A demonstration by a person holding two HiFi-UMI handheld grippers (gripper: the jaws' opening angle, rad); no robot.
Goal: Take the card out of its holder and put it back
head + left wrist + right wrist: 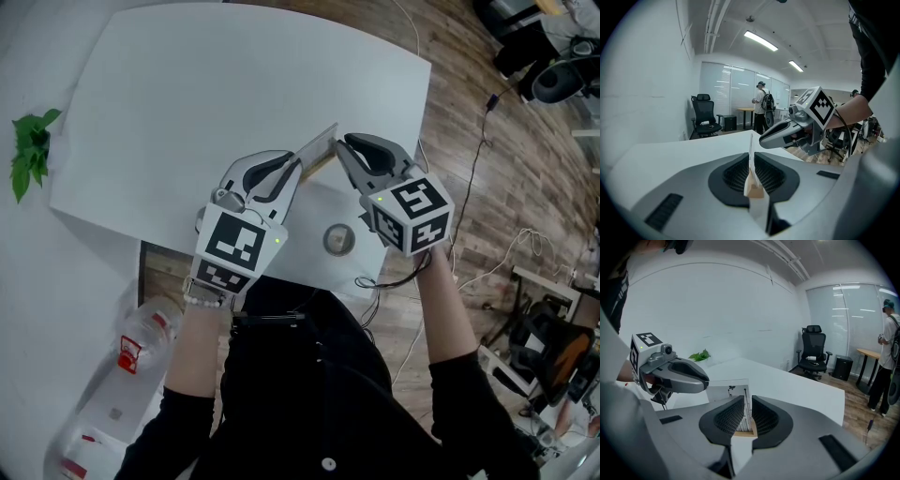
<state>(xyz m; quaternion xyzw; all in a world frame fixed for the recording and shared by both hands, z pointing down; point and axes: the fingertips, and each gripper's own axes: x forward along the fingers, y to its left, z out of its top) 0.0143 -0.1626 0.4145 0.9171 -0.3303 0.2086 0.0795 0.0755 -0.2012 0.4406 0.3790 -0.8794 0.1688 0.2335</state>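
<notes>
Above the near edge of the white table [187, 94] both grippers hold one thin flat piece, the card holder [317, 148] with the card in it, edge-up between them. My left gripper [292, 167] is shut on its left end; in the left gripper view the sheet [751, 150] stands edge-on between the pads with a tan strip [753, 183] low in the jaws. My right gripper [343, 150] is shut on the right end, where a tan strip [744, 430] and a pale printed sheet [727, 392] show. Where card ends and holder begins I cannot tell.
A green plant [30, 150] sits at the table's far left. A small round object [338, 239] lies on the table under the grippers. A plastic bottle [141, 342] stands low left. Cables [478, 178] cross the wooden floor right. An office chair [813, 352] and a person [886, 357] stand beyond.
</notes>
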